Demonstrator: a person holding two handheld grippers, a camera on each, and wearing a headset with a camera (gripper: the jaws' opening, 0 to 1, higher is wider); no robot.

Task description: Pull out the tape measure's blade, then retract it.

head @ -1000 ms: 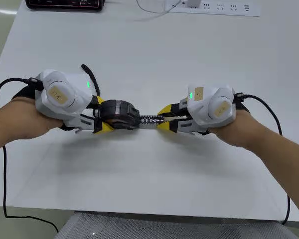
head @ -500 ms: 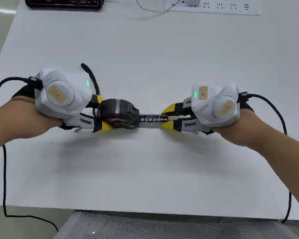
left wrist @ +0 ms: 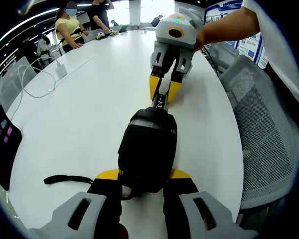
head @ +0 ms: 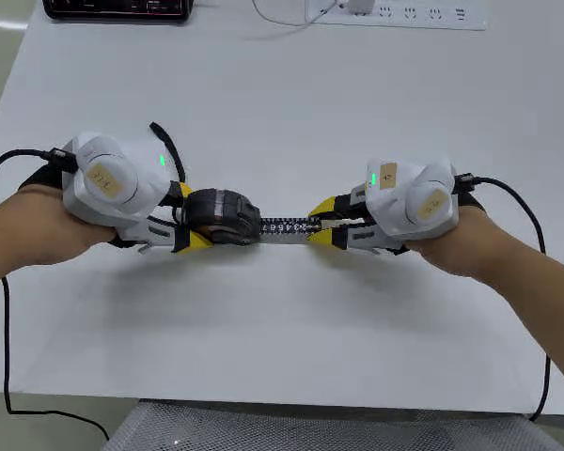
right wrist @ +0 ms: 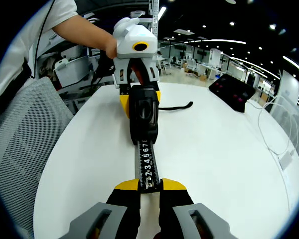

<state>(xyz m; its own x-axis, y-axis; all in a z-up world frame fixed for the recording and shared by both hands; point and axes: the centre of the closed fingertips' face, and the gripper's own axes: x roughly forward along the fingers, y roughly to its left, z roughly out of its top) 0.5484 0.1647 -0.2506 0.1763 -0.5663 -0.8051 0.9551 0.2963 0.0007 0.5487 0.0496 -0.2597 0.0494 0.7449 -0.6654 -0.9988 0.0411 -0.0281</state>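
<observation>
- The right gripper [right wrist: 149,185] pinched the blade [right wrist: 147,162] by its tip (numerals legible in the right gripper view).
- Beyond, the left gripper [head: 190,224] clamped the tape measure [head: 221,216], low at the table [head: 282,319].
- Farthest, the head view caught a power strip [head: 395,13].

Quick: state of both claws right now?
Left claw: closed, holding the tape measure by its case.
Right claw: closed, pinching the end of the blade.

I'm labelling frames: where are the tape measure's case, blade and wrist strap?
tape measure case [head: 224,216]: head view, top of the black housing.
blade [right wrist: 147,162]: right gripper view, numbered face midway along.
wrist strap [left wrist: 65,179]: left gripper view, middle of the black strap.
</observation>
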